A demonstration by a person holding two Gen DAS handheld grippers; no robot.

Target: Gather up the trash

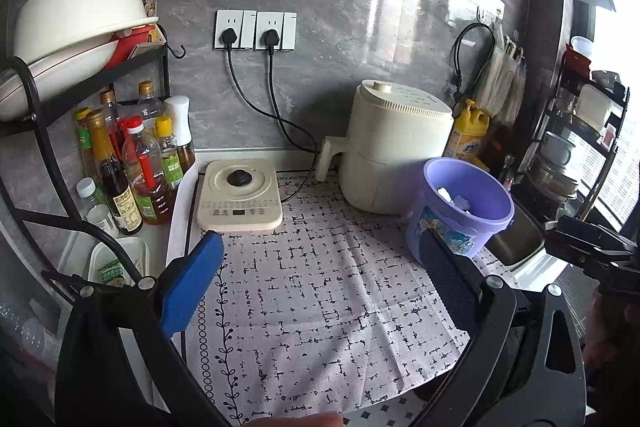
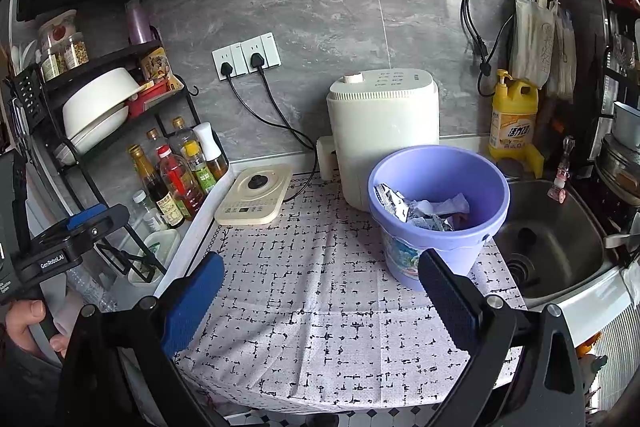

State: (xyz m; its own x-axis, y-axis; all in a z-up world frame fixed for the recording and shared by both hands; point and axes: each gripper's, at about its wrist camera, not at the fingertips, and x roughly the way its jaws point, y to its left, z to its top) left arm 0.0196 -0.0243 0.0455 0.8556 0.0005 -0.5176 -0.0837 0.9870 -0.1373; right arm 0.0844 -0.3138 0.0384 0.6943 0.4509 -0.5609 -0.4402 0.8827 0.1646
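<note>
A lilac plastic bucket (image 2: 440, 211) stands on the patterned cloth (image 2: 320, 291) at its right side, beside the sink. Crumpled wrappers and paper scraps (image 2: 420, 209) lie inside it; in the left wrist view the bucket (image 1: 460, 211) shows only white scraps at its rim. My right gripper (image 2: 320, 275) is open over the cloth, left of and below the bucket, holding nothing. My left gripper (image 1: 320, 267) is open too, low over the cloth, the bucket just behind its right finger. The left gripper also shows at the left edge of the right wrist view, held by a hand (image 2: 24, 323).
A cream air fryer (image 2: 384, 131) stands behind the bucket, an induction cooker (image 2: 256, 199) to its left, both plugged into wall sockets (image 2: 246, 57). Oil and sauce bottles (image 2: 172, 175) and a black rack with a white basin (image 2: 100, 103) fill the left. A steel sink (image 2: 560, 239) lies right, yellow detergent (image 2: 512, 115) behind it.
</note>
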